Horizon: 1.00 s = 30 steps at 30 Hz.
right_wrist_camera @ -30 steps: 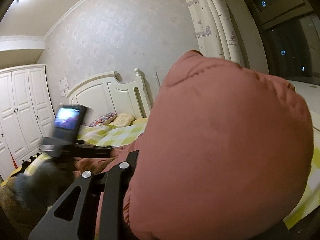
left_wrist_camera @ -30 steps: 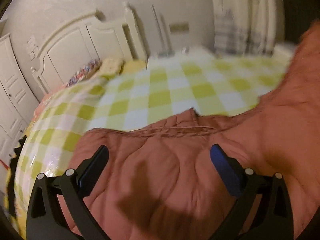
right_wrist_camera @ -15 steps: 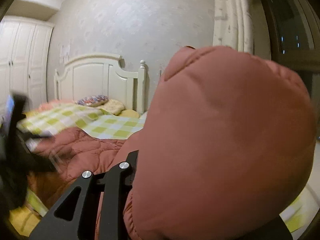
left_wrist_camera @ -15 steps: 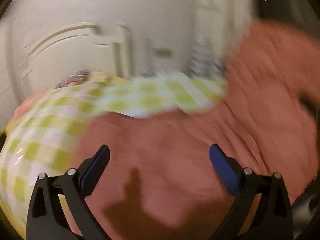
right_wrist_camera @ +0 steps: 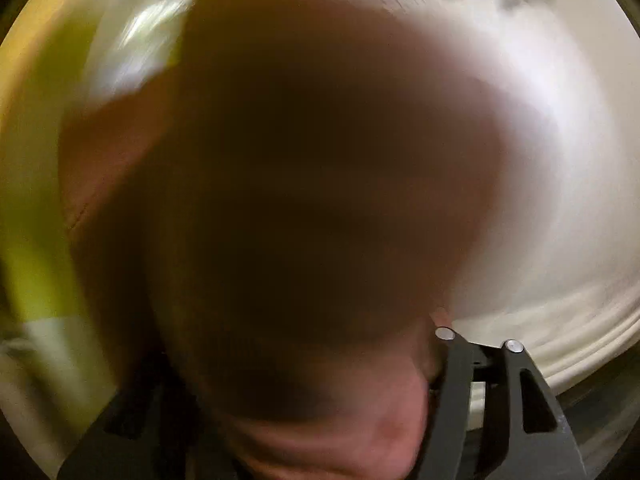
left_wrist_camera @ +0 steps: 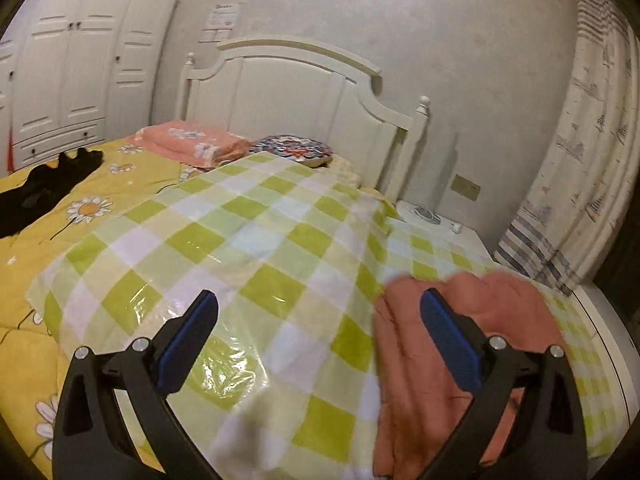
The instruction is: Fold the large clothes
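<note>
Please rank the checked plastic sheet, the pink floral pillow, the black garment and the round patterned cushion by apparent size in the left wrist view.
1. Checked plastic sheet, by far.
2. Black garment and pink floral pillow: look alike, so unranked.
3. Round patterned cushion, farthest from the camera.

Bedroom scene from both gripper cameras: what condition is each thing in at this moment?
Left gripper: open, empty, above the checked sheet.
Right gripper: jaws opening, pink padded garment between them; view blurred.
Pink padded garment: bunched on the bed's right side.
Checked sheet: spread over the bed.
Wardrobe doors: closed.
Black garment: lying crumpled.
</note>
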Available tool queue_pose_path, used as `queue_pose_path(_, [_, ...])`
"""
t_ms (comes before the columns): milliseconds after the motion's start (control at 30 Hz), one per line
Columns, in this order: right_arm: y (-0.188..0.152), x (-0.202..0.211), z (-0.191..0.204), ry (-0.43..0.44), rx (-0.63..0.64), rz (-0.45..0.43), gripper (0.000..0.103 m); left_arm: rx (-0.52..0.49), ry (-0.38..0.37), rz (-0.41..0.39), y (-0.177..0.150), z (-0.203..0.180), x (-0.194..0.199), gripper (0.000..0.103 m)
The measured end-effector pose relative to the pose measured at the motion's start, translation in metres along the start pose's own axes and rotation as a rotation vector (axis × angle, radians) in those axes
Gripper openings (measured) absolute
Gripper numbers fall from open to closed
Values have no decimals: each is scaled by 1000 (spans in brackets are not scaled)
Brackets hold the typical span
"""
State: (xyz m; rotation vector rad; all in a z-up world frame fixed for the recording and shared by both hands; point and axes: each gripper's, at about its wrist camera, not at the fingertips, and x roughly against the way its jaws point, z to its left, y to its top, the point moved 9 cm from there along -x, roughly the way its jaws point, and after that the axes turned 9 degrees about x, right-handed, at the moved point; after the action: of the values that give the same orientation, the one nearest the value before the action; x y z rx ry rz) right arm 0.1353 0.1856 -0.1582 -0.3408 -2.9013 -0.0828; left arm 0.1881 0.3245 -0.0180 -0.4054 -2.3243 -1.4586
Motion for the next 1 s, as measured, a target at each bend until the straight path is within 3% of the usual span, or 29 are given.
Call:
queue_pose_path(167, [-10,-1,-3,35,-59,-21,57,-98,-106,61,-7,-48,2,101])
queue_pose_path(333, [-15,-1,-1,5,-59,-25,57,-307,-329,192,-13,-169,-14,101])
queue_pose_path(467, [-21,-2,-1,-11,-73,-35,57,-445,-324,310,-34,-221,-66,101])
queue_pose_path(533, [-26,-3,-1,-16,-86,-43,57,-461,-273,390,-58,-216,-106,101])
queue_pose_path(567, [-28,-3,-2,-23,-94,-49,57,-486,-185,445,-83,-200,-141,101])
queue_pose_path(600, [-29,-1,-3,-32,-94,-60,57,-498,-172,474,-104,-189,-163,101])
queue_pose_path(667, [-32,2,5,-16,-41,-79,57,-371,-251,488,-109,-171,-176,101])
queue_pose_path(733, [-41,12,3,9,-37,-112,58,-319,-244,460,-100,-163,-174,101])
queue_pose_path(767, [-45,17,1,41,-58,-134,62,-329,-235,447,-101,-162,-173,101])
queue_pose_path(867, [-67,48,-17,261,-214,-256,72,-356,-216,428,-103,-164,-172,101])
queue_pose_path(933, [-81,64,-35,384,-333,-325,72,-360,-212,429,-104,-165,-172,101])
queue_pose_path(1000, [-96,77,-72,438,-515,-412,71,-359,-213,426,-103,-166,-174,101])
